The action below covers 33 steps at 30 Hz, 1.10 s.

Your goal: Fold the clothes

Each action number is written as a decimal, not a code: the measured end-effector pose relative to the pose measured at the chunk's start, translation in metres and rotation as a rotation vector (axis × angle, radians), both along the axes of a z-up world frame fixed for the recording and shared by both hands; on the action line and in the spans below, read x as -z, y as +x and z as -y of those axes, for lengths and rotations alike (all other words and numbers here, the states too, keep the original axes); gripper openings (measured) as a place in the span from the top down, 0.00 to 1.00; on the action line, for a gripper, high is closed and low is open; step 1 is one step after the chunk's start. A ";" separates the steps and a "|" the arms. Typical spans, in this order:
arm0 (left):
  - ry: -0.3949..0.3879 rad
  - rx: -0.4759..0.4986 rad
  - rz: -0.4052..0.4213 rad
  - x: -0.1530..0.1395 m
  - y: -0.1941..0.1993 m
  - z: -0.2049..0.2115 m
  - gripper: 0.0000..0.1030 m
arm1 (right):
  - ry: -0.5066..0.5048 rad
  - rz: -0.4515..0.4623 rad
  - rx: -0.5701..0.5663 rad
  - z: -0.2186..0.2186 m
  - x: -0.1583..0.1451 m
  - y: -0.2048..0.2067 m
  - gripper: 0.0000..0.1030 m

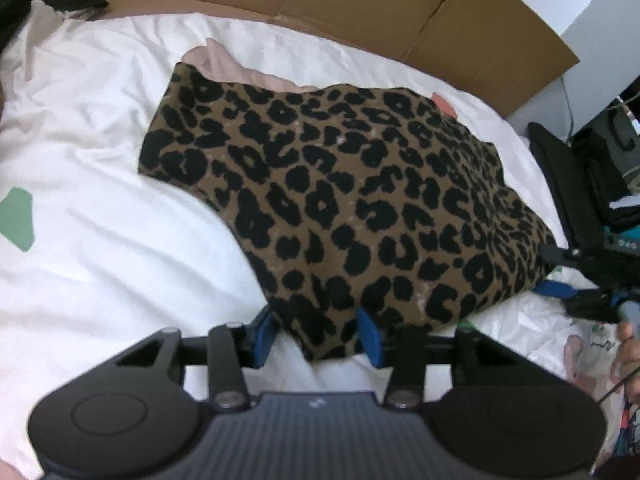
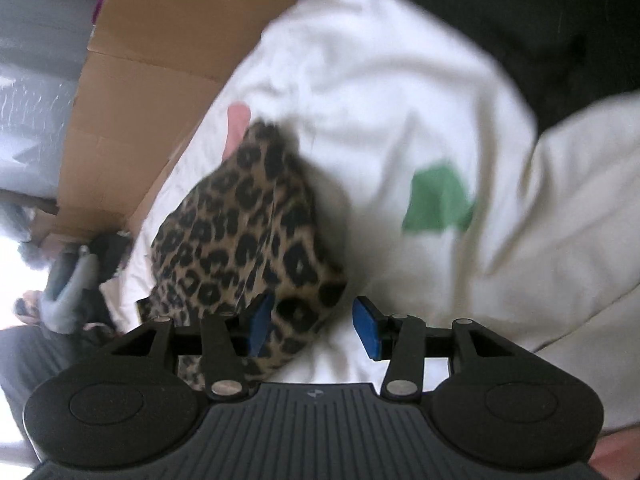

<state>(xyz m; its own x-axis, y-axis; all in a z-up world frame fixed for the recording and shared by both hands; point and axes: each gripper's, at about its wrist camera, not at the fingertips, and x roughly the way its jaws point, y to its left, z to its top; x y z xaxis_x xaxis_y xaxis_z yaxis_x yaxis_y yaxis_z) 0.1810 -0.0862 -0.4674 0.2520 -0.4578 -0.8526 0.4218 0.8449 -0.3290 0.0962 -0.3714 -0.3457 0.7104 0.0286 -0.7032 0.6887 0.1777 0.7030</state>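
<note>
Leopard garment (image 1: pixel 340 200) long axis near-right to far-left; left gripper (image 1: pixel 320 338), right gripper (image 2: pixel 312 328) spread around hem.

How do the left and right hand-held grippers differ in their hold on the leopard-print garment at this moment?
The left hand-held gripper has the corner of the leopard-print garment filling the gap between its blue pads; the right hand-held gripper has cloth only against its left pad, the rest of its gap showing white bedding. The left meets the near corner, the right the far side. Both stand open.
</note>
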 end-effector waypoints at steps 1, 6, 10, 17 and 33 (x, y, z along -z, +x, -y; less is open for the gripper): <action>-0.009 -0.005 -0.002 0.000 -0.001 -0.001 0.54 | 0.006 0.015 0.000 -0.001 0.006 0.003 0.49; -0.060 0.009 0.000 0.003 -0.007 -0.001 0.54 | 0.031 0.084 0.067 0.001 0.015 0.006 0.50; -0.054 0.035 0.014 0.005 -0.009 -0.001 0.68 | 0.024 0.087 0.077 0.002 0.016 0.003 0.66; -0.003 0.032 -0.028 -0.007 -0.001 -0.008 0.88 | -0.024 0.065 0.060 0.000 0.008 0.005 0.89; 0.087 0.075 -0.163 -0.035 -0.005 0.005 0.90 | -0.046 0.025 -0.021 -0.013 -0.012 0.005 0.90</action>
<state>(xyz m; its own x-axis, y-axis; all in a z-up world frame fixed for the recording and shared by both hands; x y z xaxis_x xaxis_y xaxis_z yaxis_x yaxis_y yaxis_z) 0.1765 -0.0913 -0.4321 0.0749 -0.3932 -0.9164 0.4317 0.8412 -0.3256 0.1015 -0.3579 -0.3335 0.7277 0.0121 -0.6858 0.6664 0.2244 0.7110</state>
